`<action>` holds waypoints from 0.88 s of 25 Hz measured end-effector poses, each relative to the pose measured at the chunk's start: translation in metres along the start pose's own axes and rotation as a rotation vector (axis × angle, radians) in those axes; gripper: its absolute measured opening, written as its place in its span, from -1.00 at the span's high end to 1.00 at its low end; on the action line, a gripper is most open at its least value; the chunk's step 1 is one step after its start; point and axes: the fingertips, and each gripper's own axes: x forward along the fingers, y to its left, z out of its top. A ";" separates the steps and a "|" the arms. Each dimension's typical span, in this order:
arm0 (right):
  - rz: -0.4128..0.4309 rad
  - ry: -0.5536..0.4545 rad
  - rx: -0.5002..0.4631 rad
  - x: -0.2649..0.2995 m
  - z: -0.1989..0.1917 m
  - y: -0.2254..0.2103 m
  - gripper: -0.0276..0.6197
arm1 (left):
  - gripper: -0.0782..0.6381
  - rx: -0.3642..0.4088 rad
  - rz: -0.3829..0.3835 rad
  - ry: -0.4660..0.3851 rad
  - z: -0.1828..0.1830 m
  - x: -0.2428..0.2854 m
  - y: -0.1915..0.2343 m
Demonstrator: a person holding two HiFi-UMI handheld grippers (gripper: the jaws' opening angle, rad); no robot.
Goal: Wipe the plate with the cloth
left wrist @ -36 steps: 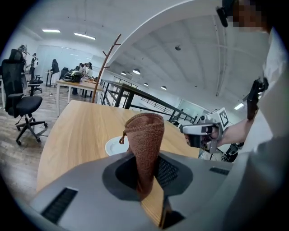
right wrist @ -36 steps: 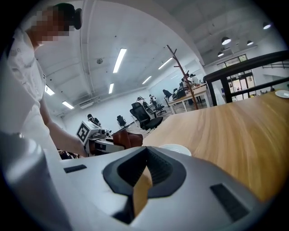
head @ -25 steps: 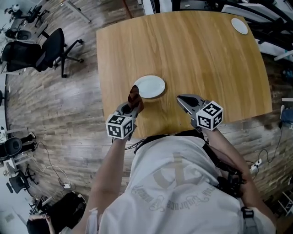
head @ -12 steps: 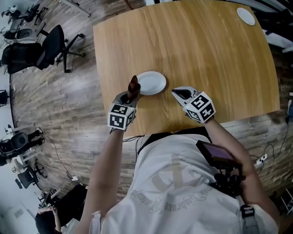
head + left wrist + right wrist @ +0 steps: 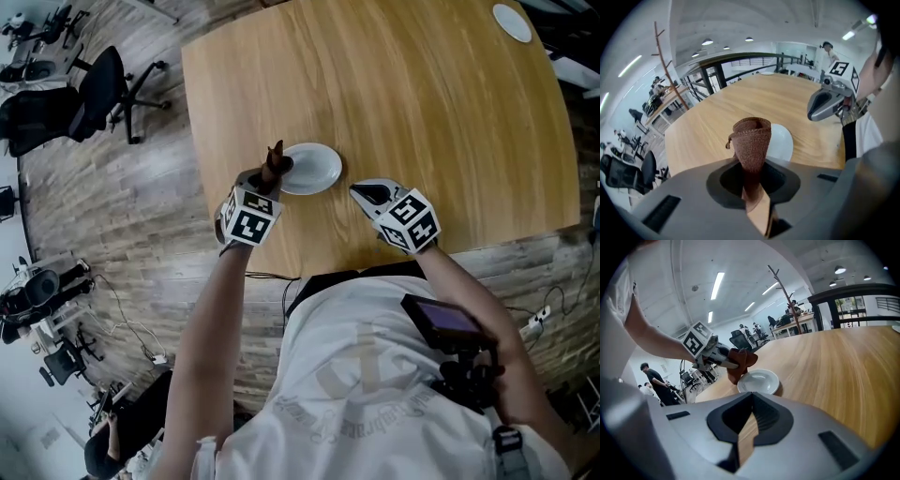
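Observation:
A small white plate (image 5: 311, 169) sits on the wooden table (image 5: 422, 103) near its front edge. My left gripper (image 5: 269, 175) is shut on a brown cloth (image 5: 276, 162), which stands rolled above the jaws at the plate's left rim. The left gripper view shows that cloth (image 5: 751, 140) upright in front of the plate (image 5: 783, 141). My right gripper (image 5: 367, 193) hovers to the right of the plate, jaws together and holding nothing. From the right gripper view, the plate (image 5: 758, 380) lies ahead with the cloth (image 5: 742, 362) and the left gripper (image 5: 715, 357) at its far left side.
A second small white plate (image 5: 513, 21) lies at the table's far right corner. Black office chairs (image 5: 89, 94) stand on the wood floor to the left. The table's front edge (image 5: 309, 267) runs just before my body. People stand far off in the room.
My left gripper has carried the cloth forward and up to the plate's left rim. The right gripper came a little closer to the plate, then held still.

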 end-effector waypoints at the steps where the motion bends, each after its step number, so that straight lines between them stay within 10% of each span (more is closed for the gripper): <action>1: 0.000 -0.002 0.011 -0.002 -0.002 0.000 0.88 | 0.60 0.048 0.000 0.043 0.003 0.008 -0.001; 7: 0.022 -0.011 0.069 -0.010 -0.016 0.006 0.88 | 0.60 0.174 -0.019 0.278 -0.007 0.053 -0.011; 15: 0.001 -0.031 0.135 -0.032 -0.032 -0.009 0.88 | 0.60 0.218 0.012 0.282 0.029 0.059 -0.027; 22: -0.009 -0.047 0.147 -0.035 -0.037 -0.011 0.88 | 0.60 0.454 0.139 0.251 0.052 0.052 -0.041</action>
